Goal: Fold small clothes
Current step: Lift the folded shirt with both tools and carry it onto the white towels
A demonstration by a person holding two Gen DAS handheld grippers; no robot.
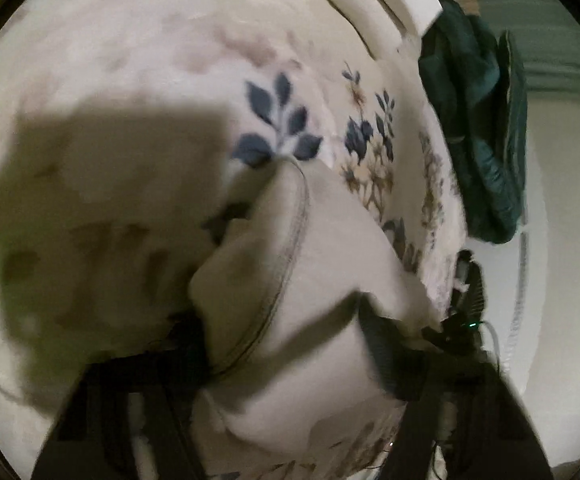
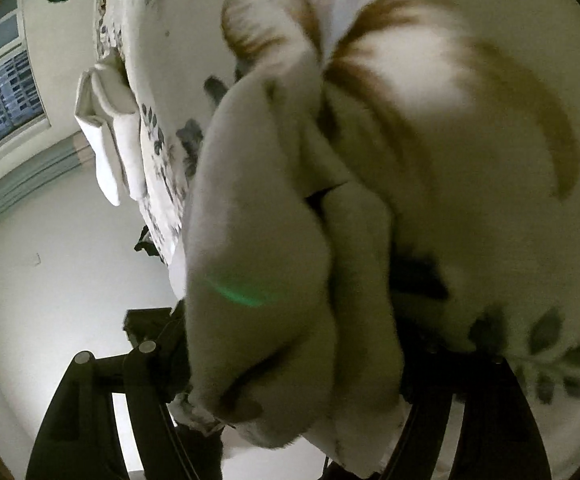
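Observation:
A small cream garment [image 1: 290,280] with a stitched hem fills the lower middle of the left wrist view. My left gripper [image 1: 286,344] is shut on it, the cloth bunched between the dark fingers [image 1: 386,356]. In the right wrist view the same cream garment [image 2: 258,240], with brown-striped parts further up, hangs bunched over my right gripper [image 2: 298,360], which is shut on it. Its fingertips are hidden by the cloth. Both grippers hold the garment above a floral bed sheet [image 1: 310,120].
A dark green garment [image 1: 478,140] lies at the bed's right edge. White folded cloth [image 2: 110,136] lies at the bed's edge in the right wrist view. A pale floor [image 2: 50,260] and a window [image 2: 2,100] show to the left.

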